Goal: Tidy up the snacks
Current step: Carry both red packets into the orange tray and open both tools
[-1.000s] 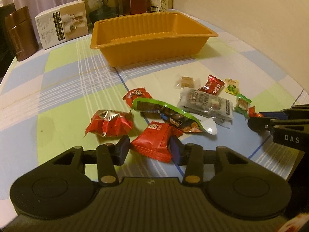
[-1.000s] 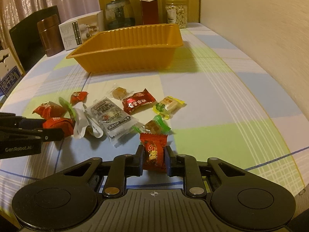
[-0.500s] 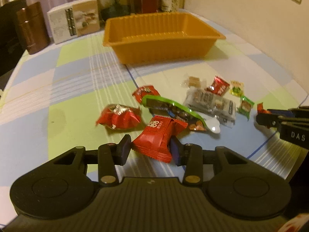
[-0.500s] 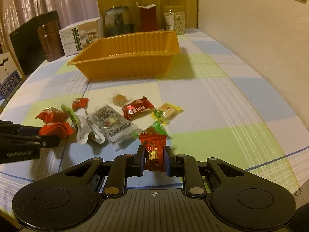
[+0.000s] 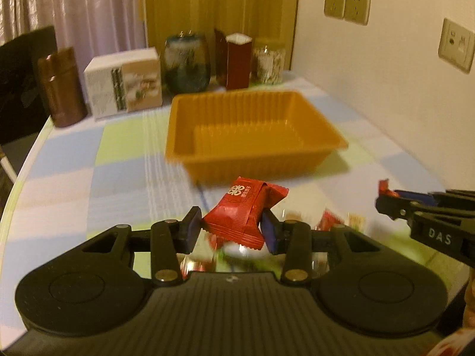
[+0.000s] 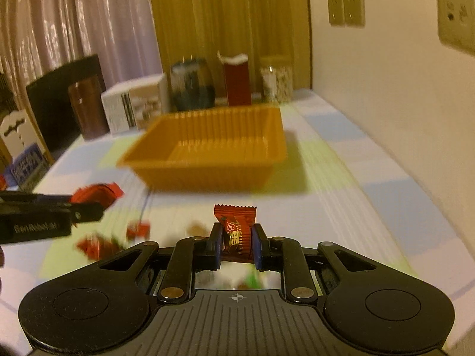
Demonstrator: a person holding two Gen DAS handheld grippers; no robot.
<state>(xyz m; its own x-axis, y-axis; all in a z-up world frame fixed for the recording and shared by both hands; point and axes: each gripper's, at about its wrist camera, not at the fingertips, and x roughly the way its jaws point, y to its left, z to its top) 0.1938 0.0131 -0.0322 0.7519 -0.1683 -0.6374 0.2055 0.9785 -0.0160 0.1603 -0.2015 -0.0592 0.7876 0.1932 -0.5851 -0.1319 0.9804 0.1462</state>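
Your table (image 5: 124,160) carries the orange tray (image 5: 252,136) out in front of both cameras, empty as far as you can see, and that is likely where the snacks belong. The other loose snacks (image 6: 98,246) lie blurred on the table below, waiting their turn.

Your left gripper (image 5: 230,228) holds the red packet (image 5: 243,210) clear of the table, its jaws closed about halfway, pressing the packet's two sides so it sits tilted toward the tray.

Your right gripper (image 6: 237,243) has its jaws drawn narrow on the small red candy (image 6: 236,231), pinched upright by its lower half with the crimped end poking up. Both loads point at the tray, which suggests a carry to it.
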